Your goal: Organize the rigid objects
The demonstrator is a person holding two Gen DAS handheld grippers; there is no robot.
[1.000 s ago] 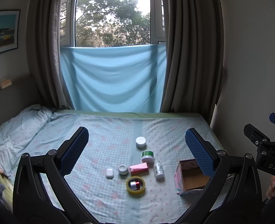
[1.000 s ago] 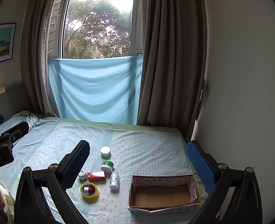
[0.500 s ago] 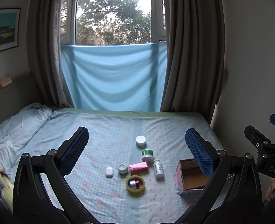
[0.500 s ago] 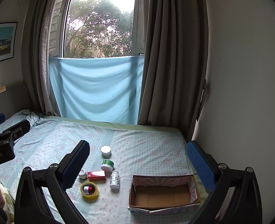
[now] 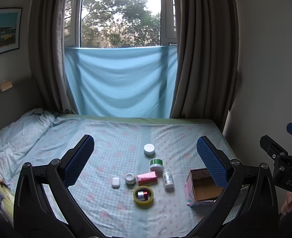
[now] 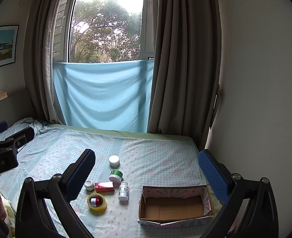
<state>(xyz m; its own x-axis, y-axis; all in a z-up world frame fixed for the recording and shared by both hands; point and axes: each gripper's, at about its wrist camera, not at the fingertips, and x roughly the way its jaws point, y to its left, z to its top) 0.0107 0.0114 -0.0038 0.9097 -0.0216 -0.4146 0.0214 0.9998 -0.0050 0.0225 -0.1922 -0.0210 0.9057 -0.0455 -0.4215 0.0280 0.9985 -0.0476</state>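
Small items lie grouped on the bed: a white jar [image 5: 149, 149], a green-lidded jar [image 5: 156, 164], a white pill bottle [image 5: 168, 180] on its side, a pink-red carton [image 5: 147, 177], a small grey-lidded jar [image 5: 130, 178], a white earbud case [image 5: 115, 182], and a yellow tape roll [image 5: 143, 194] with a red-silver item inside. An open empty cardboard box [image 6: 175, 205] sits to their right. My left gripper [image 5: 145, 154] is open and empty, held above the items. My right gripper [image 6: 147, 168] is open and empty, above the box and items.
The bed has a blue checked sheet [image 5: 116, 138] with a rumpled quilt [image 5: 13, 134] at the left. Curtains [image 6: 181, 69] and a blue cloth [image 6: 104, 93] hang behind, below a window. A wall [image 6: 255, 99] borders the bed's right edge.
Both views have shifted slightly; the items sit a little higher and nearer in the left wrist view. No object has moved and both grippers stay open.
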